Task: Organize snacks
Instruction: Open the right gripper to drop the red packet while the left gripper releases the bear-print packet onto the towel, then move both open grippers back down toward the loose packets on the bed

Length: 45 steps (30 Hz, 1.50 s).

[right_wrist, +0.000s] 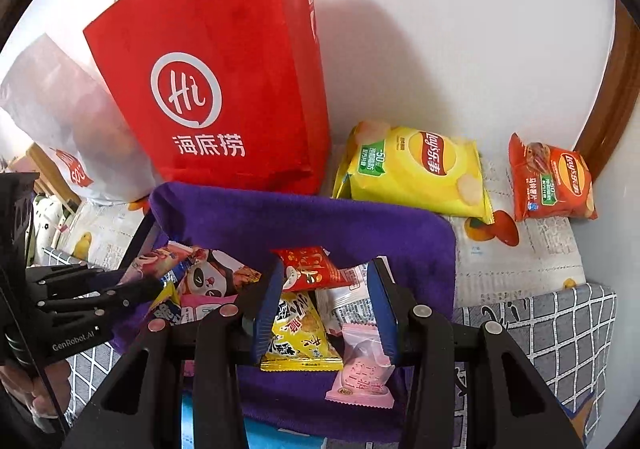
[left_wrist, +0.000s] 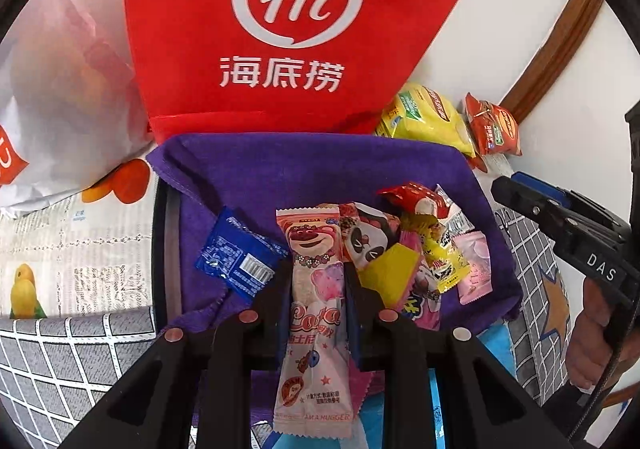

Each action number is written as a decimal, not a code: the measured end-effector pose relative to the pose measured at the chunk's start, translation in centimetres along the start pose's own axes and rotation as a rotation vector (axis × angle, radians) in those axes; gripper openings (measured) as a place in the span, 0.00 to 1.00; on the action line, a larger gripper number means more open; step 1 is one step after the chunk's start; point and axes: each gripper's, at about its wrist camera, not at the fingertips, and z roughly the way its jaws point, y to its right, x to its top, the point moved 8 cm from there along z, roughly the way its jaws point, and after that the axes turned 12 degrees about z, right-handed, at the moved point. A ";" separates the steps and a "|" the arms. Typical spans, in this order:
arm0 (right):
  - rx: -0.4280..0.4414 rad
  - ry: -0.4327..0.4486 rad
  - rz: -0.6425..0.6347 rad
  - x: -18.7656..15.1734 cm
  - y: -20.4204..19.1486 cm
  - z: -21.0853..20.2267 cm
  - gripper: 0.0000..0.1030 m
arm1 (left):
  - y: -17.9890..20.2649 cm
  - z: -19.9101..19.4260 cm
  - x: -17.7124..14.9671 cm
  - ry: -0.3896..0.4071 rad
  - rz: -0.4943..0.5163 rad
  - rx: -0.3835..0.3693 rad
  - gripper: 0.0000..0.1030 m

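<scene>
**Snack pile on the purple cloth, two chip bags behind**

The left claw [left_wrist: 316,281] has its two fingers pressed against the sides of one long pink bear packet [left_wrist: 314,289], which runs lengthwise between them and extends past both tips. Just left of that claw lies one blue packet [left_wrist: 236,253], barcode up. Just right of it sits the rest of the pile: one panda packet [left_wrist: 368,237], one yellow square packet [left_wrist: 386,275], one red packet [left_wrist: 412,197], one yellow printed packet [left_wrist: 444,257] and one pale pink packet [left_wrist: 476,265], several overlapping. All lie on one purple cloth [left_wrist: 280,173].

The right claw [right_wrist: 326,305] stands wide open over the same pile, holding nothing. Between its fingers show the red packet [right_wrist: 312,269], the yellow printed packet [right_wrist: 298,333] and a white packet [right_wrist: 348,301]; the pale pink packet [right_wrist: 364,373] lies just under its right finger. The panda packet [right_wrist: 208,279] is to its left, near the other claw.

Beyond the cloth, ahead of both claws, stands one red bag [right_wrist: 216,89] with one white bag [right_wrist: 68,137] to its left. Ahead and to the right of the right claw are two chip bags, one yellow [right_wrist: 416,173] and one orange [right_wrist: 552,181], lying apart from each other against the wall.
</scene>
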 end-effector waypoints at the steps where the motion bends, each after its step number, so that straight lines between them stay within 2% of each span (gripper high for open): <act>1: 0.000 -0.001 0.001 0.0 0.0 0.0 0.43 | 0.1 0.0 0.0 0.000 0.005 -0.002 0.22; 17: -0.005 -0.009 0.007 -0.2 0.1 0.0 0.43 | 0.3 -0.2 0.0 0.006 0.030 -0.005 0.23; 19: -0.006 -0.006 0.009 -0.1 0.2 -0.2 0.43 | 0.3 -0.2 0.0 0.007 0.029 -0.009 0.27; 22: -0.005 0.002 0.009 0.0 0.2 -0.5 0.43 | 0.3 -0.6 0.2 0.016 0.033 -0.006 0.40; 24: -0.003 0.005 0.006 0.0 0.1 -0.6 0.43 | 0.4 -0.9 0.4 0.029 0.031 -0.018 0.53; 35: -0.002 0.036 -0.008 0.2 -0.6 -1.9 0.43 | 0.4 -3.5 1.1 0.094 0.031 -0.052 0.55; 40: 0.037 0.029 -0.002 0.0 -1.2 -2.5 0.43 | 0.6 -4.3 1.1 0.109 0.032 -0.061 0.55; 45: 0.018 0.044 -0.019 -0.3 -1.9 -3.1 0.43 | 0.7 -5.3 1.2 0.129 0.028 -0.071 0.55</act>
